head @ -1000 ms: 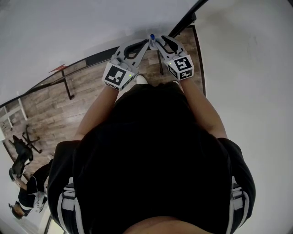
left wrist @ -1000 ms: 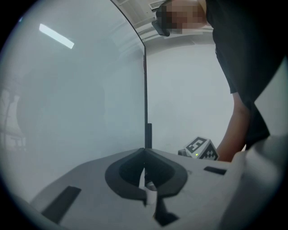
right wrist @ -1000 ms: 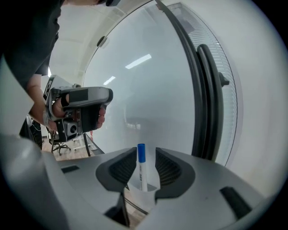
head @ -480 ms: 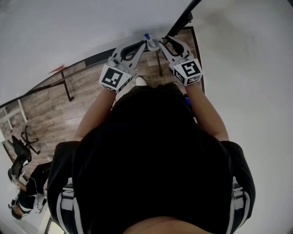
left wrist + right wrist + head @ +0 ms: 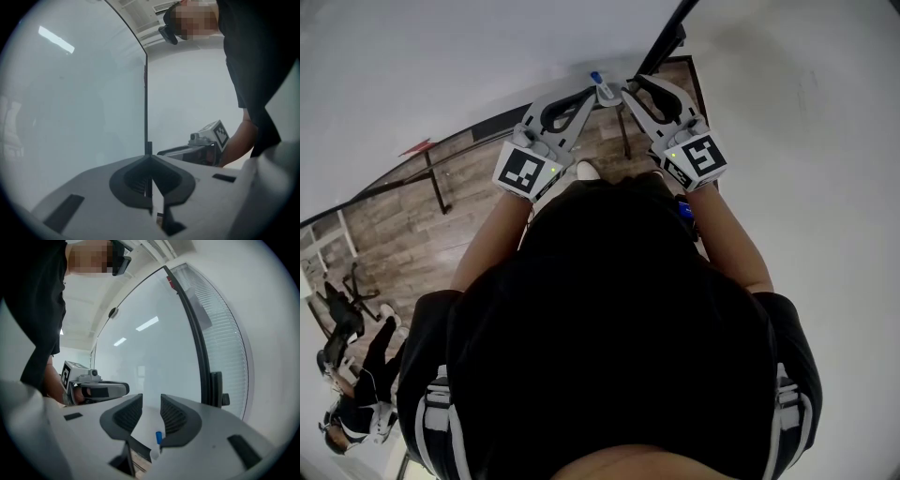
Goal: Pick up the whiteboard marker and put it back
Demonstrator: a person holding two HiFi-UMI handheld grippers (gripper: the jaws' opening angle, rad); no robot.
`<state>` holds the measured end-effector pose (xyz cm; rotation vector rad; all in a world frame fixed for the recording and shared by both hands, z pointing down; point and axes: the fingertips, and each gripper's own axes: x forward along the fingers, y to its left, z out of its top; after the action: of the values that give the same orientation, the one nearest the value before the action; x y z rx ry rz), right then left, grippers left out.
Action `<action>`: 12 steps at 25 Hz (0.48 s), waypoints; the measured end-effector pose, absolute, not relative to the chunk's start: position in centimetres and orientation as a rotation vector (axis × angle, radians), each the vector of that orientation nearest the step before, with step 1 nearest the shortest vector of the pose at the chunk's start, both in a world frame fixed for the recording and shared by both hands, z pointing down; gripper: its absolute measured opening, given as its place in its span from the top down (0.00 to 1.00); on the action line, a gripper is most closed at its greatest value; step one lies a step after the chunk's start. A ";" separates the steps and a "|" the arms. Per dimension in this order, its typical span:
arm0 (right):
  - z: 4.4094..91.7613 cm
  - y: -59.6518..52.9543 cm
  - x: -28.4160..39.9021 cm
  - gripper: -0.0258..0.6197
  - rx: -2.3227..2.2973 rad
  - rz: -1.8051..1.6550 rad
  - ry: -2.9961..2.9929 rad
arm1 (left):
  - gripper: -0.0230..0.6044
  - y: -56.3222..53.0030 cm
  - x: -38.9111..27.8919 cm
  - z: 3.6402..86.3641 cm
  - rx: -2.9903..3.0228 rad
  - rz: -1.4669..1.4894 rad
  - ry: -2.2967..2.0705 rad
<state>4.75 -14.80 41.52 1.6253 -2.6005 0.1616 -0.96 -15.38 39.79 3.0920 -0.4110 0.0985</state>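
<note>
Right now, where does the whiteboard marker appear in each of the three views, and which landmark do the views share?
Head view: the whiteboard marker is at top centre, between the tips of the left gripper and the right gripper.
Left gripper view: not in it.
Right gripper view: low centre, blue cap up, below the open jaws.
Shared landmark: the dark frame strip.

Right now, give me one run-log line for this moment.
left claw: shut, empty | right claw: open, holding nothing | white whiteboard marker with blue cap: seen low in right claw's jaw gap, not clamped
</note>
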 end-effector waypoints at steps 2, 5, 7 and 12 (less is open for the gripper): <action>40.5 -14.2 4.5 0.79 1.621 0.148 -2.616 | 0.96 -15.0 -1.1 39.2 3.103 0.117 -0.405; 39.3 -13.3 4.0 0.81 1.603 0.128 -2.633 | 0.96 -14.6 -1.1 38.0 3.104 0.016 -0.393; 38.7 -12.7 3.8 0.82 1.603 0.122 -2.644 | 0.96 -14.2 -1.3 37.8 3.099 0.023 -0.378; 38.4 -11.8 3.7 0.88 1.636 0.115 -2.636 | 0.96 -13.0 -1.6 37.7 3.084 0.021 -0.329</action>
<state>3.74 -11.77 38.41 1.6357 -2.6361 0.1149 -1.58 -13.01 37.74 3.0841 -0.3287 0.0207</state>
